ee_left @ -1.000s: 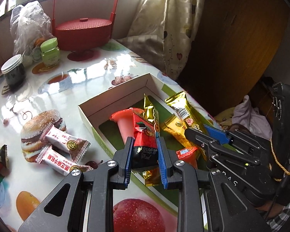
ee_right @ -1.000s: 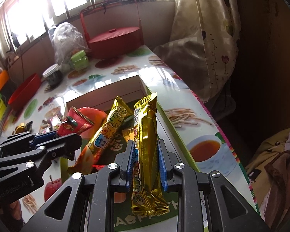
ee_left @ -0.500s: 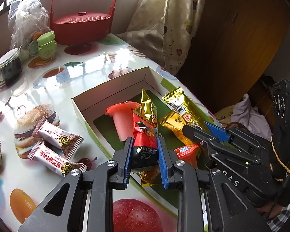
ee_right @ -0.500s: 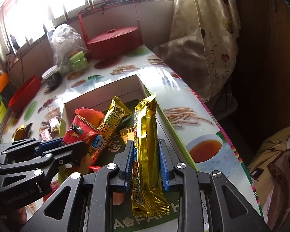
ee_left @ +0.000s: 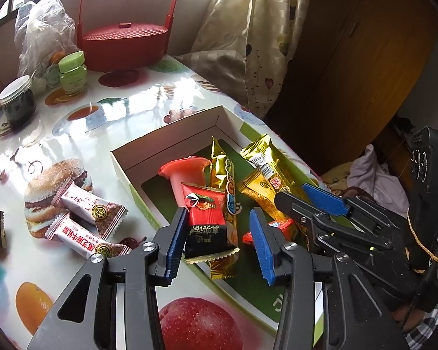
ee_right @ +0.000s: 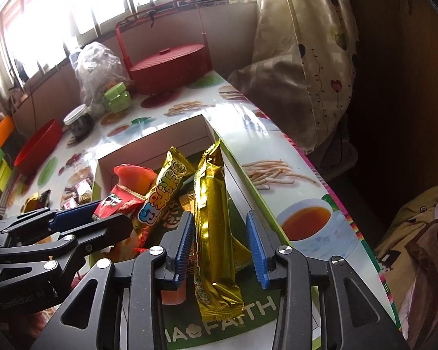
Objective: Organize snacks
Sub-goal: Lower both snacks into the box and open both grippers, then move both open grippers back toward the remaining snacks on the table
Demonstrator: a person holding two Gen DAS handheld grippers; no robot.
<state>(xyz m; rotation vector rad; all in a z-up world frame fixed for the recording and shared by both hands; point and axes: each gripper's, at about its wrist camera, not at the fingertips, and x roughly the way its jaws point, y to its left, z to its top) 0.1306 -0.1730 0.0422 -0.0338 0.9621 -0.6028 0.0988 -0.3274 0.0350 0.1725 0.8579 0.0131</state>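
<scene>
A white cardboard box (ee_left: pixel 166 140) with a green floor holds several snacks: a pink jelly cup (ee_left: pixel 187 172), gold bars and small red packets. My left gripper (ee_left: pixel 219 243) hovers over its near end with jaws opening. A red and black packet (ee_left: pixel 207 224) stands between them, loose from the right pad. My right gripper (ee_right: pixel 220 245) is beside it, jaws also opening around a long gold bar (ee_right: pixel 216 221) that lies in the box (ee_right: pixel 149 143), with gaps on both sides. Each gripper shows in the other's view, the right gripper (ee_left: pixel 321 204) and the left gripper (ee_right: pixel 73 221).
Two white and pink packets (ee_left: pixel 90 207) lie on the printed tablecloth left of the box. Further back stand a red lidded basket (ee_left: pixel 125 40), a green-lidded jar (ee_left: pixel 73 73), a dark jar (ee_left: pixel 17 102) and a plastic bag (ee_left: pixel 43 38). A curtain (ee_left: pixel 262 29) hangs past the table's right edge.
Both pairs of jaws were shut on their snacks and have spread apart. The red and black packet and the gold bar now sit loose in the box.
</scene>
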